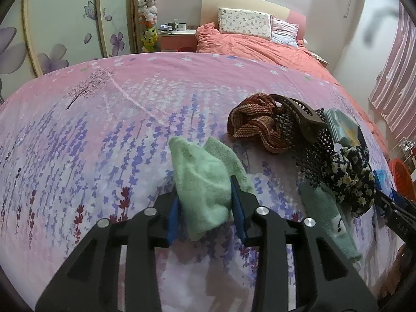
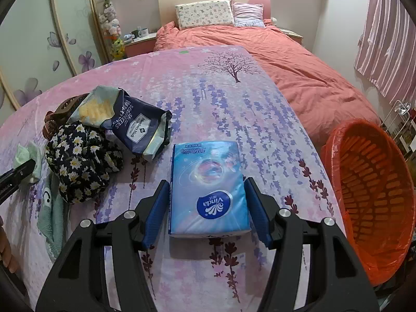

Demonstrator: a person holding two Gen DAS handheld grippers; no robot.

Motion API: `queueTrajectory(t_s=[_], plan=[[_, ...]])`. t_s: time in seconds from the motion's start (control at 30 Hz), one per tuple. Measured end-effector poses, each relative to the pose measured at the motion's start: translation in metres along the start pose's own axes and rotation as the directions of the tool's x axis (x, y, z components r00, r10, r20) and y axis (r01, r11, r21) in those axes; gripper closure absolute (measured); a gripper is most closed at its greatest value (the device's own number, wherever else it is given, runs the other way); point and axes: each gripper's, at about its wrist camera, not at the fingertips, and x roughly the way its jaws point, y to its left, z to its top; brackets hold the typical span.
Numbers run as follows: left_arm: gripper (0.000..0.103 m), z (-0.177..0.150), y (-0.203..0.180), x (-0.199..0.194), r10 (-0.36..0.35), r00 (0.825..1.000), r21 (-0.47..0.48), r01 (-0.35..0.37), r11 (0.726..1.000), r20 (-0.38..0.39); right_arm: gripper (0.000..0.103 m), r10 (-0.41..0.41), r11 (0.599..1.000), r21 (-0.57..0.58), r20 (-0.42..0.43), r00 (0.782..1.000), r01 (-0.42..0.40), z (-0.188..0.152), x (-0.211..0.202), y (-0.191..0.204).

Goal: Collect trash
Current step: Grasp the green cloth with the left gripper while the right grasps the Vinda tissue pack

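Note:
My left gripper [image 1: 205, 195] is shut on a light green cloth [image 1: 202, 179] and holds it above the pink floral sheet [image 1: 104, 130]. My right gripper [image 2: 206, 202] is open, its blue pads on either side of a blue Vinda tissue pack [image 2: 208, 184] that lies on the sheet; small gaps show between pads and pack. A crumpled navy snack bag [image 2: 137, 127] lies to the pack's upper left. An orange basket lined with an orange bag [image 2: 374, 189] stands off the right edge.
A pile lies on the sheet: a dark floral cloth [image 2: 78, 161], a brown woven cloth [image 1: 257, 124], a brown plastic scoop [image 1: 299, 119], a black mesh piece [image 1: 312, 150] and a teal sock [image 1: 330, 215]. A bed with an orange duvet [image 2: 273, 49] lies beyond.

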Motion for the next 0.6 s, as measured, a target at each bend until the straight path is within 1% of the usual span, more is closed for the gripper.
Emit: queueTrajectory(t_s=[0.03, 0.07, 0.17, 0.3, 0.6], plan=[[0.074, 0.000, 0.001, 0.000, -0.007, 1.000, -0.004, 0.007, 1.000, 0.001, 0.048, -0.004, 1.000, 0.002, 0.002, 1.000, 0.004, 0.000, 0.000, -0.001], [0.081, 0.001, 0.001, 0.000, -0.025, 1.000, -0.007, 0.025, 1.000, 0.001, 0.050, -0.010, 1.000, 0.010, 0.006, 1.000, 0.010, 0.000, -0.001, -0.003], [0.088, 0.001, -0.001, -0.001, -0.029, 1.000, -0.002, 0.029, 1.000, 0.001, 0.054, 0.014, 1.000, 0.027, 0.013, 1.000, -0.014, -0.001, -0.001, -0.009], [0.090, 0.003, -0.003, -0.013, -0.026, 0.999, -0.003, 0.026, 1.000, 0.023, 0.054, 0.038, 0.999, 0.035, 0.044, 0.998, -0.040, -0.005, -0.011, -0.018], [0.090, 0.001, -0.028, -0.061, -0.047, 0.994, 0.049, 0.043, 0.998, 0.100, 0.054, 0.065, 0.997, 0.023, 0.165, 0.984, -0.069, -0.006, -0.064, -0.024]])
